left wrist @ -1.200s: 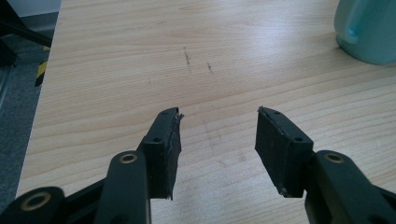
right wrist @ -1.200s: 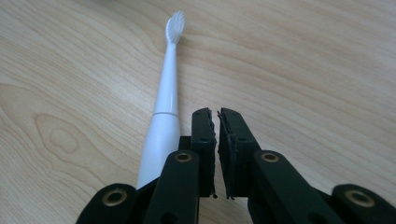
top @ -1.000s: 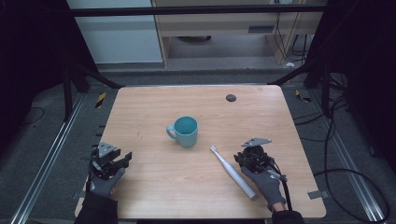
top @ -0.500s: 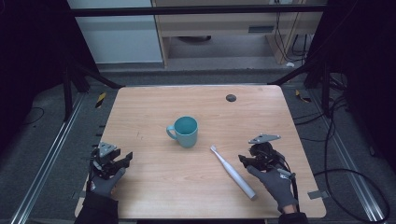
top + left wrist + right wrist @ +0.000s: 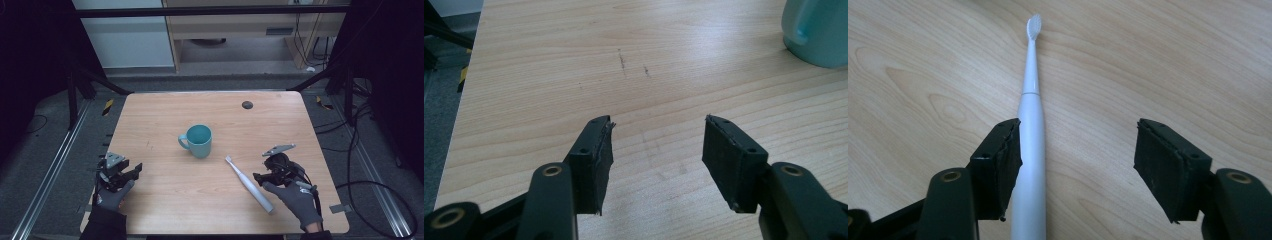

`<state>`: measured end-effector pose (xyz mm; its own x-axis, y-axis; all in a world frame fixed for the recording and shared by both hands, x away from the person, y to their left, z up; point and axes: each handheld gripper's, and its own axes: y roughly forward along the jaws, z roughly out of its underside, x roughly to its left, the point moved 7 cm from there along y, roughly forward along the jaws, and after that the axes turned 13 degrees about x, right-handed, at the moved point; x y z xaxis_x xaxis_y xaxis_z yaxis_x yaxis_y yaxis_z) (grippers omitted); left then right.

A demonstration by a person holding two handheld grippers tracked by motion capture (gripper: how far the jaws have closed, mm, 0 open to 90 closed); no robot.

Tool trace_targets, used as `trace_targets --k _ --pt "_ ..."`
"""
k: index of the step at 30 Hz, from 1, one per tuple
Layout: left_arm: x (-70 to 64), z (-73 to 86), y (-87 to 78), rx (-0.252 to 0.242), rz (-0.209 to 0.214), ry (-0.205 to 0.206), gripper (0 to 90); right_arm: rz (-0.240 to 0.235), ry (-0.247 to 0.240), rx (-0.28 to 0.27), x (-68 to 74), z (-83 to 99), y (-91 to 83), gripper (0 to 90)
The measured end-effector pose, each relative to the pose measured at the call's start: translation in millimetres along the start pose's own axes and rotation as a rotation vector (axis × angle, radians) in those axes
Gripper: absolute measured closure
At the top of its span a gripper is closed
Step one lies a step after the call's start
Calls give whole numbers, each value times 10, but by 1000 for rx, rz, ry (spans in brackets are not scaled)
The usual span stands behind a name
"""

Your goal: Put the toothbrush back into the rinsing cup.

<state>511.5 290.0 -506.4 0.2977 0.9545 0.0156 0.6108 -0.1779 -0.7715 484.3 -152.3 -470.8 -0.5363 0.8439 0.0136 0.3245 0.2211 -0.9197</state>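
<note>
**Two claws spread wide over a table with a cup and a toothbrush**

On the wooden table (image 5: pixel 165 115) a teal cup (image 5: pixel 198 141) stands upright near the middle, its handle turned toward the left side. A white electric toothbrush (image 5: pixel 249 183) lies flat to the right of the cup and nearer the person, apart from it, bristle end pointing toward the cup. A small dark round spot (image 5: pixel 247 104) sits near the far edge.

The right claw (image 5: pixel 258 178), held in a gloved hand (image 5: pixel 296 200), is released and grasps nothing. In the right gripper view the toothbrush handle (image 5: pixel 1029 170) lies just beside the inner face of one jaw, the other jaw well apart from it.

The left claw (image 5: pixel 133 172) rests near the table's left front corner, also released and empty, with bare wood between its jaws.
</note>
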Motion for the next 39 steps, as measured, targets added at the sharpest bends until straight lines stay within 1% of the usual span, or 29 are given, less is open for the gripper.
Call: trace_targets --k 3,4,5,6,7,8,9,11,13,15,16,17,19,22,23,24,25,26,28,29,30,31,32,35,36,37,38,39 --pt "-1 -2 1 0 1 0 448 -9 -7 14 35 1 12 348" --pt "-1 -2 2 1 1 0 447 -15 -13 36 78 4 24 348" --pt "-2 -2 4 2 1 1 447 -15 -13 36 78 4 24 348" --pt "-4 -1 7 4 0 2 448 -19 -23 60 120 10 49 351" --pt "-4 -1 7 4 0 2 448 -19 -23 60 120 10 49 351" --pt "-4 -2 6 3 0 2 448 -23 -34 89 161 18 87 352" --pt "-4 -2 4 2 0 3 448 -15 -46 98 166 21 108 355" --pt "-4 -3 3 1 0 2 448 -10 -43 108 177 22 127 359" --pt "-3 -4 2 0 0 1 448 -10 -52 143 209 31 185 364" --pt "-4 -3 3 1 0 2 448 -10 -53 153 221 33 206 366" --pt "-4 -3 2 1 0 3 448 -15 -53 172 243 35 244 369" --pt "-4 -3 3 1 0 3 448 -15 -53 172 243 35 244 369" --pt "-3 -2 4 3 0 3 448 -7 -72 205 276 31 311 375" --pt "-5 -2 3 2 0 3 448 -17 -71 226 313 22 363 386" --pt "-5 -2 3 2 0 3 448 -17 -71 226 313 22 363 386" --pt "-4 -3 3 2 0 4 448 -15 -70 248 317 28 411 398" --pt "-4 -3 3 2 0 4 448 -15 -70 248 317 28 411 398" --pt "-3 -2 3 3 -1 3 448 -18 -65 266 307 42 451 413" --pt "-1 -2 4 4 -1 3 448 -20 -71 278 293 54 485 427" --pt "-1 -2 6 4 0 3 448 -26 -58 290 294 64 505 435" --pt "-1 -2 8 5 -1 3 448 -29 -68 295 284 68 525 442" --pt "-1 -2 8 5 -1 3 448 -29 -68 295 284 68 525 442" --pt "-4 -1 10 6 0 3 447 -32 -57 310 282 79 556 453" --pt "-5 -1 12 6 0 3 448 -34 -61 320 274 87 582 468" --pt "-5 0 11 6 1 3 447 -41 -55 331 279 95 609 490" --pt "-5 0 11 6 1 3 447 -41 -55 331 279 95 609 490" --pt "-2 0 11 6 1 3 448 -40 -59 338 272 100 630 516" --pt "-2 0 11 6 1 3 447 -40 -59 338 272 100 630 516"
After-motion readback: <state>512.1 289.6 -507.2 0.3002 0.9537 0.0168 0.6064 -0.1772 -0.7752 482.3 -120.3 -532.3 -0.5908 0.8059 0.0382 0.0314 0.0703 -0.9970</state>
